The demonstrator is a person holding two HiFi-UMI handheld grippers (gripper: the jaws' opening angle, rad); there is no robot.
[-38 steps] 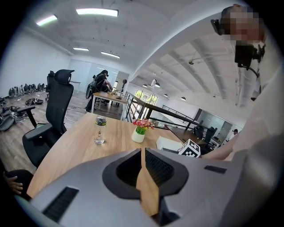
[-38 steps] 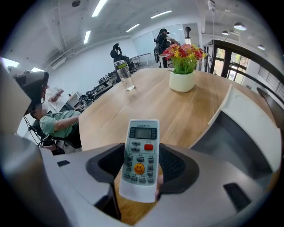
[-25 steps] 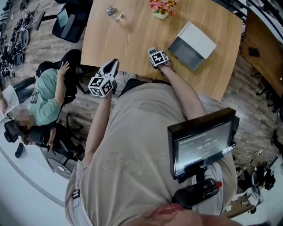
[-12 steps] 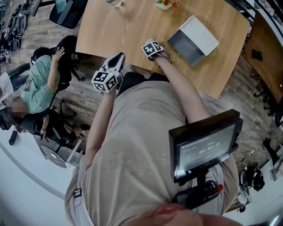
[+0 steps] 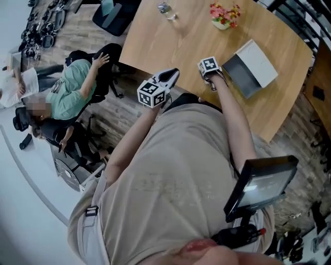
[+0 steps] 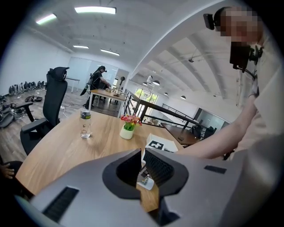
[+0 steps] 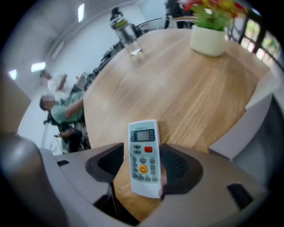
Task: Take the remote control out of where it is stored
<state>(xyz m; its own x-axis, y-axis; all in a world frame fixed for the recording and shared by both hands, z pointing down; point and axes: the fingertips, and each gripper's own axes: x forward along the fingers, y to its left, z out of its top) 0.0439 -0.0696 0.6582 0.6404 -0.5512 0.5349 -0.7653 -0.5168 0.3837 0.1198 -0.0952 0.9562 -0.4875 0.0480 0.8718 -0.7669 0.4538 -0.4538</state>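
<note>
Right tongs (image 7: 142,147): jaws pinching the remote control (image 7: 143,155) by its long edges; remote upright, screen end pointing away, button face to the camera; held over the wooden table (image 7: 177,80), clear of the grey box (image 5: 251,67), whose wall stands just beside the tongs on the right; box lies open, its white lid behind it.
Left tongs (image 6: 143,153): jaws drawn together, only a thin slit between the pads, nothing in it; held over the near edge of the table, well to the left of the box.
Beyond the tongs: a pot of flowers (image 5: 223,14) and a water bottle (image 5: 164,9) stand apart at the far side of the table; a seated person in a green top (image 5: 72,88) is off the table's left side.
</note>
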